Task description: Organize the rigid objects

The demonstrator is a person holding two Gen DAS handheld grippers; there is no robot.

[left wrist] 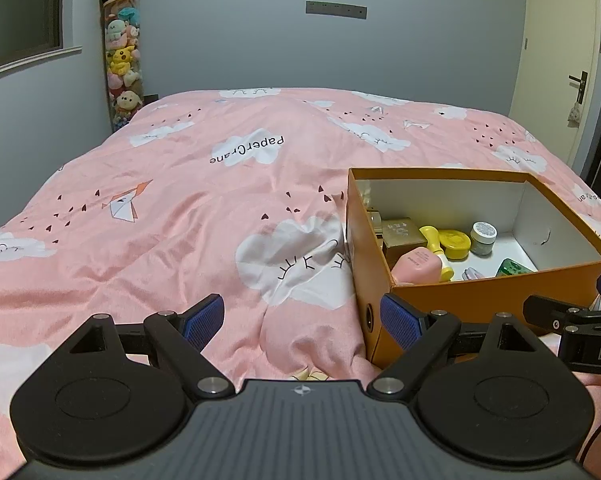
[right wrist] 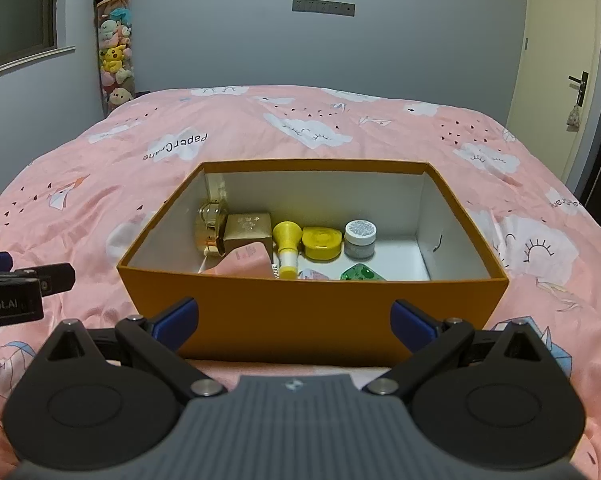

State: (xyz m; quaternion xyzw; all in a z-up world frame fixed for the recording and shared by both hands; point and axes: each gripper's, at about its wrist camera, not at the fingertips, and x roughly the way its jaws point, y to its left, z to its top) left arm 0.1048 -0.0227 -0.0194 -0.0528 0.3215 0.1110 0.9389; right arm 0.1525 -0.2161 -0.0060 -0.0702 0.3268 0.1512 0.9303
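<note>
An orange cardboard box (right wrist: 312, 320) with a white inside stands on the pink bed; it also shows in the left wrist view (left wrist: 480, 300). Inside lie a gold box (right wrist: 248, 230), a gold-capped jar (right wrist: 210, 228), a pink bottle (right wrist: 244, 262), a yellow bottle (right wrist: 286, 246), a yellow tin (right wrist: 321, 243), a grey-lidded jar (right wrist: 359, 239) and a green case (right wrist: 361, 273). My right gripper (right wrist: 294, 320) is open and empty just before the box's near wall. My left gripper (left wrist: 302, 322) is open and empty, left of the box's near corner.
The pink cloud-print duvet (left wrist: 160, 220) covers the whole bed. A tall clear tube of plush toys (left wrist: 122, 60) stands at the far left wall. A door (left wrist: 560, 60) is at the right. The right gripper's finger (left wrist: 556, 316) shows beside the box.
</note>
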